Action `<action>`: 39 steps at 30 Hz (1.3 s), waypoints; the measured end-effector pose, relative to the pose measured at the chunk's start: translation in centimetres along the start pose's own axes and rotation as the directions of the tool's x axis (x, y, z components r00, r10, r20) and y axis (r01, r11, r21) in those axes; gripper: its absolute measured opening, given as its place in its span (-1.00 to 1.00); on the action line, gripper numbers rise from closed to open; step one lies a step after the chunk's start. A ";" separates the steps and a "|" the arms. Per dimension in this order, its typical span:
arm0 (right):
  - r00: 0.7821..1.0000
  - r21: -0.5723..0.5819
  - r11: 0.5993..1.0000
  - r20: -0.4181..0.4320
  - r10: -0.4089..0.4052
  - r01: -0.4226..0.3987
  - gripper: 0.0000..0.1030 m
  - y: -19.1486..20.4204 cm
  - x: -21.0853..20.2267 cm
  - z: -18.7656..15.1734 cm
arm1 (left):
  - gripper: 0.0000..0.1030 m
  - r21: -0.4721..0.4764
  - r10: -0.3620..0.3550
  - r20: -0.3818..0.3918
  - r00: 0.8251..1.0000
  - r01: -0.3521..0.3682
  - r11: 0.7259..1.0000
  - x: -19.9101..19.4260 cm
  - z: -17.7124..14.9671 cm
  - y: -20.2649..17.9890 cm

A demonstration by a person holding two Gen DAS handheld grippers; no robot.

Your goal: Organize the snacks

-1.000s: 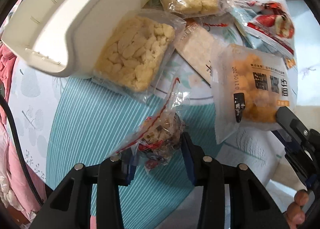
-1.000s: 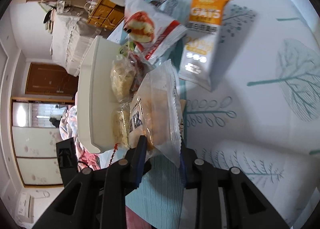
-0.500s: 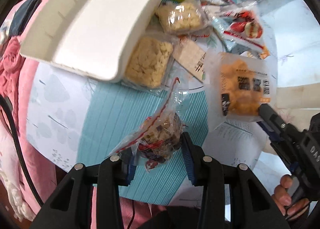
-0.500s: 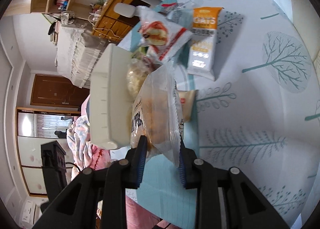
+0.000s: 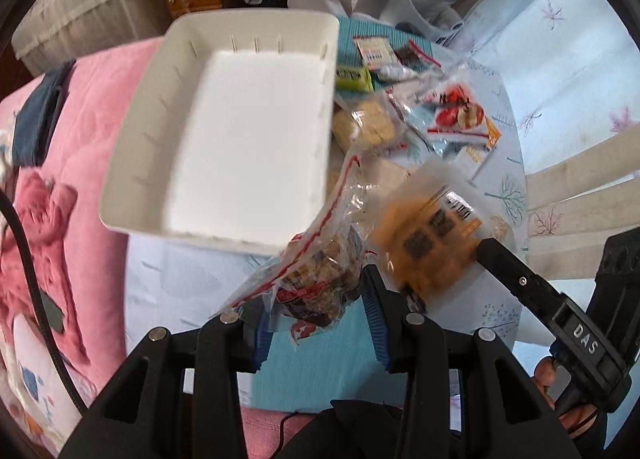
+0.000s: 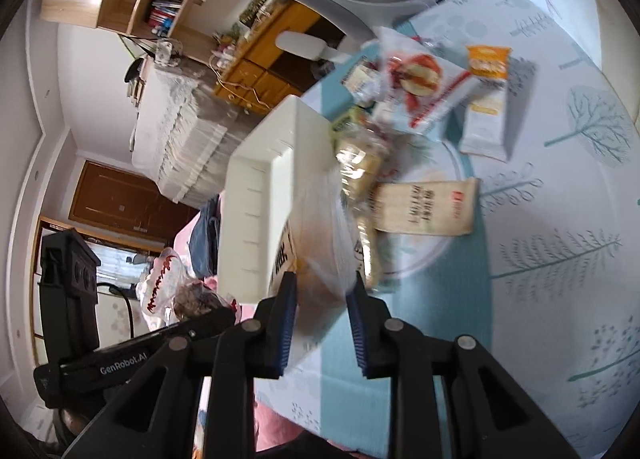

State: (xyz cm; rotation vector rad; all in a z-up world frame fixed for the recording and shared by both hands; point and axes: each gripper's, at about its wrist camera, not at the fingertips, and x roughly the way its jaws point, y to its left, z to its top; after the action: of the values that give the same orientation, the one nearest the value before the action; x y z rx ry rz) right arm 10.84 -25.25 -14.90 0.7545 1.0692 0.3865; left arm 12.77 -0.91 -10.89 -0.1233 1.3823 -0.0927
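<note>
White bin (image 5: pixel 224 147) on table (image 6: pixel 560 199), empty | left gripper (image 5: pixel 316 323) clamps clear snack bag (image 5: pixel 320 275), held above bin's near edge | right gripper (image 6: pixel 322 323), jaws just closing, pinches orange snack bag (image 6: pixel 320 235) beside bin | other packets: oats (image 6: pixel 486 99), apple chips (image 6: pixel 420 79) lie on table past bin

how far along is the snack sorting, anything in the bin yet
Nothing is done yet: the white bin shows a bare floor. In hand: the left tongs are shut on a clear packet of mixed snacks, and the right tongs grip an orange snack bag, both lifted off the table. Left to do: the apple-picture bag, the oats packet and the smaller packets lie on the tablecloth.
</note>
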 end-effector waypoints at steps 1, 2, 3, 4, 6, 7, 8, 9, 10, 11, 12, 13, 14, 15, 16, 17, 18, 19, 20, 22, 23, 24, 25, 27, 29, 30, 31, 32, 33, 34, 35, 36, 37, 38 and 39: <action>1.000 -0.018 1.000 0.021 0.002 -0.002 -0.54 1.0 0.2 -0.3 | -0.25 0.008 -0.003 0.009 1.000 0.003 1.000 -0.2 0.1 0.5; 0.999 -0.033 0.999 0.037 0.004 -0.002 -0.54 1.8 0.3 -0.7 | -0.25 0.018 -0.005 0.018 1.000 0.005 1.000 -0.3 0.5 1.2; 0.998 -0.051 0.999 0.058 0.005 -0.003 -0.54 2.7 0.5 -1.0 | -0.25 0.026 -0.013 0.028 1.000 0.012 1.000 -0.5 0.7 2.0; 0.997 -0.065 0.998 0.079 0.007 -0.002 -0.54 3.7 0.7 -1.3 | -0.25 0.032 -0.019 0.034 0.999 0.018 0.999 -0.6 0.9 2.6; 0.994 -0.083 0.996 0.112 0.021 -0.011 -0.54 5.1 1.2 -1.5 | -0.25 0.047 -0.024 0.049 0.998 0.022 0.999 -0.7 1.4 3.9; 0.991 -0.093 0.996 0.127 0.031 -0.019 -0.54 5.8 1.3 -1.7 | -0.25 0.058 -0.028 0.058 0.998 0.024 0.998 -0.8 1.7 4.8; 0.989 -0.105 0.994 0.143 0.040 -0.025 -0.54 6.6 1.5 -2.0 | -0.25 0.065 -0.030 0.064 0.997 0.026 0.998 -0.8 1.8 5.5; 0.986 -0.117 0.993 0.158 0.048 -0.029 -0.54 7.4 1.9 -2.3 | -0.25 0.072 -0.031 0.070 0.997 0.026 0.997 -0.7 2.0 6.1; 0.985 -0.122 0.992 0.167 0.047 -0.027 -0.54 8.2 2.4 -2.5 | -0.25 0.078 -0.031 0.076 0.997 0.025 0.997 -0.7 2.3 7.0; 0.984 -0.123 0.992 0.174 0.043 -0.022 -0.54 8.9 3.1 -2.7 | -0.25 0.085 -0.031 0.082 0.996 0.024 0.996 -0.5 2.6 7.8; 0.983 -0.124 0.992 0.177 0.041 -0.019 -0.54 9.3 3.6 -3.0 | -0.25 0.090 -0.031 0.088 0.996 0.023 0.996 -0.4 2.8 8.5; 0.983 -0.121 0.992 0.179 0.044 -0.023 -0.54 9.6 4.2 -3.1 | -0.25 0.094 -0.028 0.095 0.995 0.019 0.995 -0.3 3.1 9.3; 0.982 -0.116 0.993 0.182 0.050 -0.029 -0.54 9.9 4.8 -3.2 | -0.24 0.098 -0.020 0.103 0.994 0.010 0.995 -0.1 3.4 10.1; 0.981 -0.108 0.993 0.184 0.057 -0.038 -0.54 10.2 5.6 -3.4 | -0.24 0.101 -0.010 0.109 0.994 -0.002 0.995 0.0 3.6 10.8; 0.981 -0.101 0.994 0.185 0.060 -0.042 -0.54 10.5 6.2 -3.5 | -0.24 0.103 0.012 0.111 0.994 -0.023 0.994 0.3 3.9 11.7; 0.981 -0.093 0.995 0.187 0.060 -0.043 -0.54 10.8 7.0 -3.6 | -0.24 0.103 0.023 0.111 0.994 -0.035 0.994 0.5 4.2 12.3; 0.981 -0.088 0.995 0.188 0.057 -0.040 -0.54 11.0 7.5 -3.7 | -0.24 0.103 0.028 0.109 0.994 -0.040 0.994 0.6 4.4 12.9; 0.980 -0.083 0.996 0.191 0.051 -0.036 -0.54 11.3 8.0 -3.7 | -0.23 0.102 0.034 0.110 0.993 -0.046 0.994 0.8 4.7 13.4; 0.980 -0.077 0.997 0.193 0.043 -0.029 -0.54 11.6 8.5 -3.8 | -0.23 0.099 0.044 0.111 0.993 -0.056 0.993 1.0 4.9 14.0; 0.983 -0.063 0.998 0.184 0.028 -0.016 -0.45 11.9 9.4 -3.7 | -0.21 0.086 0.076 0.099 0.992 -0.084 0.993 1.5 5.3 14.9; 0.984 -0.056 0.998 0.179 0.020 -0.011 -0.41 12.0 9.7 -3.7 | -0.21 0.084 0.103 0.078 0.992 -0.109 0.990 1.8 5.5 15.2; 0.984 -0.046 0.999 0.179 0.013 -0.005 -0.34 12.0 9.8 -3.7 | -0.21 0.086 0.127 0.059 0.990 -0.132 0.988 2.2 5.6 15.5; 0.983 -0.038 0.999 0.182 0.006 0.001 -0.25 12.0 9.9 -3.8 | -0.20 0.088 0.136 0.051 0.989 -0.140 0.986 2.4 5.6 15.7; 0.981 -0.023 1.000 0.193 -0.010 0.014 0.11 12.0 9.8 -4.0 | -0.16 0.087 0.126 0.047 0.991 -0.130 0.988 2.5 5.5 16.0; 0.980 -0.014 1.000 0.200 -0.020 0.023 0.14 12.0 9.5 -4.1 | -0.02 0.083 0.110 0.056 0.992 -0.114 0.990 2.4 5.5 16.1; 0.979 -0.007 0.999 0.200 -0.030 0.032 0.15 11.9 9.4 -4.2 | 0.08 0.080 0.102 0.062 0.993 -0.107 0.991 2.4 5.4 16.1; 0.979 0.000 0.999 0.200 -0.037 0.038 0.17 11.7 9.2 -4.3 | 0.15 0.077 0.090 0.069 0.994 -0.095 0.992 2.3 5.5 16.1; 0.979 0.006 0.999 0.201 -0.042 0.042 0.18 11.5 9.1 -4.4 | 0.16 0.075 0.084 0.073 0.994 -0.089 0.993 2.2 5.3 15.9; 0.978 0.015 0.999 0.202 -0.051 0.048 0.19 11.3 8.8 -4.5 | 0.17 0.076 0.075 0.076 0.994 -0.081 0.994 2.1 5.3 15.7; 0.978 0.022 0.998 0.203 -0.056 0.053 0.20 11.1 8.6 -4.5 | 0.19 0.077 0.067 0.078 0.995 -0.073 0.994 2.0 5.2 15.5; 0.977 0.030 0.998 0.203 -0.062 0.057 0.21 10.8 8.3 -4.6 | 0.21 0.080 0.059 0.081 0.995 -0.066 0.995 1.9 5.1 15.1; 0.977 0.039 0.997 0.204 -0.067 0.060 0.22 10.5 8.1 -4.8 | 0.26 0.084 0.050 0.083 0.995 -0.057 0.995 1.8 5.0 14.8; 0.976 0.051 0.997 0.204 -0.074 0.065 0.22 10.1 7.8 -4.9 | 0.28 0.089 0.039 0.084 0.996 -0.047 0.995 1.8 4.9 14.5; 0.976 0.060 0.996 0.204 -0.081 0.070 0.23 9.8 7.6 -5.0 | 0.29 0.094 0.026 0.086 0.996 -0.034 0.995 1.7 4.8 14.1; 0.975 0.071 0.994 0.202 -0.091 0.078 0.24 9.5 7.3 -5.0 | 0.30 0.097 0.018 0.086 0.996 -0.026 0.995 1.6 4.7 13.7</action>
State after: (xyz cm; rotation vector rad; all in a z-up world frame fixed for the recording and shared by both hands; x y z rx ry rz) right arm 10.25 -12.35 -14.13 0.7842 0.9183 0.1979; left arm 17.61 12.60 -13.56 -0.0293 1.2910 -0.1352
